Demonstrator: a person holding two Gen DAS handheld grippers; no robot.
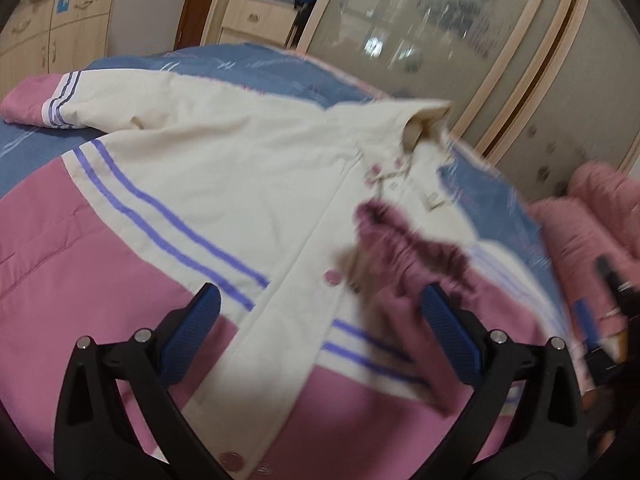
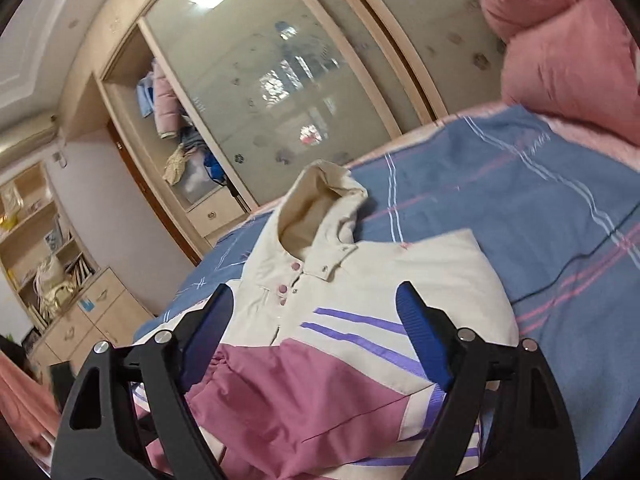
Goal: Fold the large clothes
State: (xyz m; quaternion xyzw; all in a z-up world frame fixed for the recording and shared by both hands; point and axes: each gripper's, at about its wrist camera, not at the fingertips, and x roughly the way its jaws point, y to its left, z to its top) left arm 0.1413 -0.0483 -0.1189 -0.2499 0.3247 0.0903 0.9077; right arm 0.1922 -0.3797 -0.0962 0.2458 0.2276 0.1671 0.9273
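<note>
A cream and pink jacket [image 1: 224,184] with purple stripes lies front up on the bed. Its far sleeve [image 1: 60,100] stretches out to the left. Its other sleeve, with a pink elastic cuff [image 1: 404,240], is folded across the chest. The hood [image 2: 320,200] lies at the top. My left gripper [image 1: 320,320] is open above the jacket's front, holding nothing. My right gripper [image 2: 316,320] is open above the folded sleeve and chest [image 2: 304,392], holding nothing. In the left wrist view the right gripper's dark body [image 1: 612,280] shows blurred at the right edge.
The jacket lies on a blue bedsheet [image 2: 500,200] with pink and white lines. A pink quilt [image 2: 568,48] is piled at the bed's head. A wardrobe with sliding glass doors [image 2: 288,80] stands beyond the bed. Wooden drawers [image 1: 60,28] stand at the far left.
</note>
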